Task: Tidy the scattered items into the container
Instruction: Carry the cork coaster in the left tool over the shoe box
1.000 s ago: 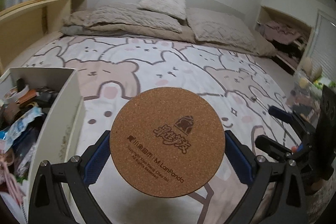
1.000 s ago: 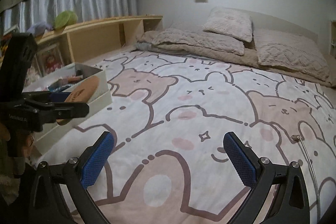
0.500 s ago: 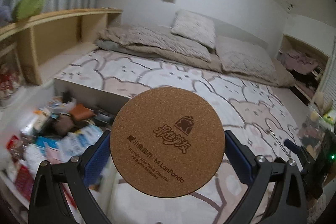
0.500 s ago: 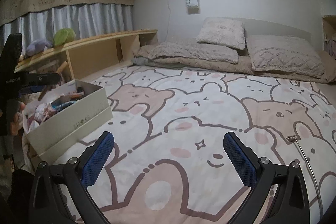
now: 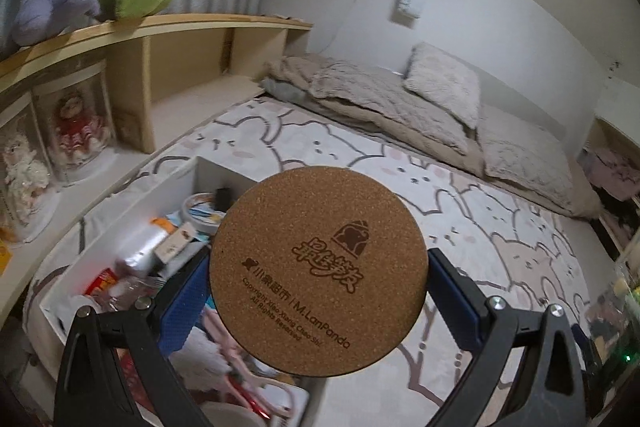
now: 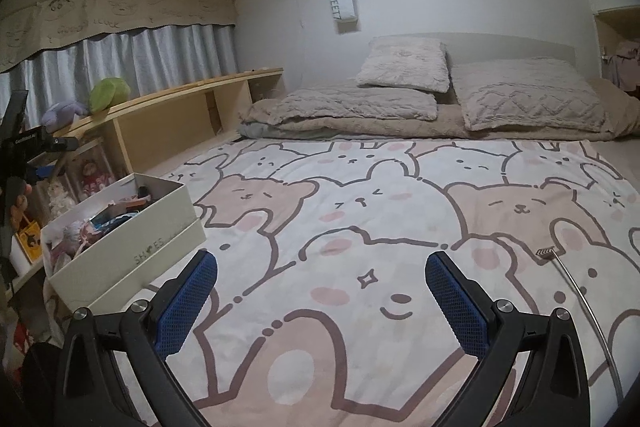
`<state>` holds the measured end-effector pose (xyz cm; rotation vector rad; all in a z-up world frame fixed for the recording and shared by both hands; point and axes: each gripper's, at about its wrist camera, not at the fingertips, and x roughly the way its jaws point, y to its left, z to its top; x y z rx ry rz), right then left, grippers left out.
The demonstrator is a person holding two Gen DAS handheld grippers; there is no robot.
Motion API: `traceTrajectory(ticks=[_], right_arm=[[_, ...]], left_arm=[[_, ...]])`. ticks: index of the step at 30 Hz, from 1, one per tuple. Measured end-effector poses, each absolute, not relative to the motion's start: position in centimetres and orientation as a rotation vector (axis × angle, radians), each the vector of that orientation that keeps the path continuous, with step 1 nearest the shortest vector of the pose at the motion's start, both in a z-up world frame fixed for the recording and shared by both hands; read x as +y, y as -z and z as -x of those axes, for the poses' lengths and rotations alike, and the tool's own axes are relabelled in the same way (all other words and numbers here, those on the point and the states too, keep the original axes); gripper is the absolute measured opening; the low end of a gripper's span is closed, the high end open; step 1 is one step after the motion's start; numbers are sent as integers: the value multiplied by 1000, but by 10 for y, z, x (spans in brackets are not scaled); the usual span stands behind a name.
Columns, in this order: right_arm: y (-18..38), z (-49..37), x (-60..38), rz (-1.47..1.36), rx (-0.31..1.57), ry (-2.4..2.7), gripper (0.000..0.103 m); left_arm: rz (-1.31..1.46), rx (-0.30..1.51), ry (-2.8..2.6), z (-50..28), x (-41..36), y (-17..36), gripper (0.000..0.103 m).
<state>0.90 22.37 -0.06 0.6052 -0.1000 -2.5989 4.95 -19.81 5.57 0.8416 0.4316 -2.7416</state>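
My left claw (image 5: 318,301) holds the cork coaster (image 5: 318,269) by its edges, raised above the box (image 5: 132,203), not yet released. The box (image 6: 120,247) sits on the bed (image 6: 360,227) and is already crowded with small items. My right claw (image 6: 320,291) hangs wide and empty over the bed. One thin metal rod (image 6: 576,291) lies on the blanket at right; I judge it the last piece outstanding after the coaster.

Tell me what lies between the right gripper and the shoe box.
In the right wrist view, only bare bear-print blanket lies between the open right gripper and the shoe box. The metal back scratcher lies on the opposite side.
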Motion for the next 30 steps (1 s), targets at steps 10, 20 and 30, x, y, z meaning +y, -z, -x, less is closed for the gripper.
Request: traceTrajectory(ticks=[10, 20, 30], right_arm=[[1, -10, 224, -602, -84, 2600, 103], [-29, -30, 208, -529, -62, 2559, 103], [-43, -50, 176, -515, -50, 2458, 103]], left_arm=[[-1018, 365, 2622, -2, -223, -39, 101], [-1162, 407, 2530, 33, -245, -13, 101], [-1307, 378, 2402, 56, -255, 20, 101]])
